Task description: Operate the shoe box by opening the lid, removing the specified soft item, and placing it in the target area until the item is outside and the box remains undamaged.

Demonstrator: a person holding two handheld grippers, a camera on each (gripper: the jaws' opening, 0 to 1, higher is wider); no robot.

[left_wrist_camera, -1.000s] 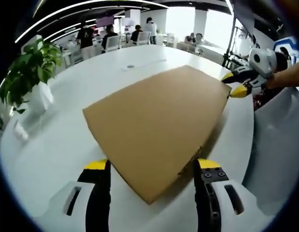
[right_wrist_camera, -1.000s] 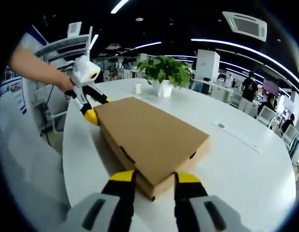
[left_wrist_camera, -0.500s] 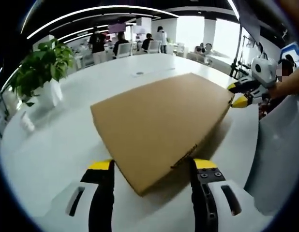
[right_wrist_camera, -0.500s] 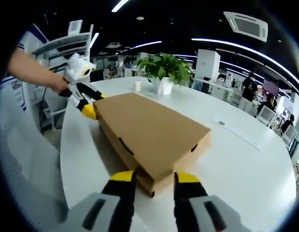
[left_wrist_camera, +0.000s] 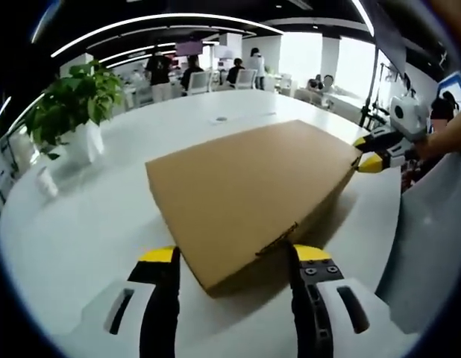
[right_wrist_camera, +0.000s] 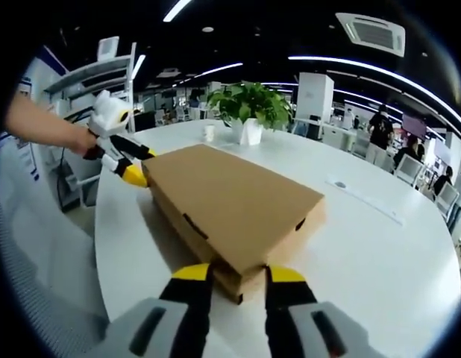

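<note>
Left claw (left_wrist_camera: 234,255) open astride corner of flat brown cardboard shoe box (left_wrist_camera: 249,186) on white round table (left_wrist_camera: 89,224); right claw (right_wrist_camera: 237,274) open astride opposite corner.

shoe box (left_wrist_camera: 249,186) on table (left_wrist_camera: 89,224), plant (left_wrist_camera: 66,101) behind.

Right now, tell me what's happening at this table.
A person holds a gripper in each hand at opposite corners of a closed cardboard shoe box lying on a white table. The left gripper has its open jaws either side of the near corner; the right gripper straddles the opposite corner. The lid is down and nothing has come out yet. A potted plant stands further off on the table.
</note>
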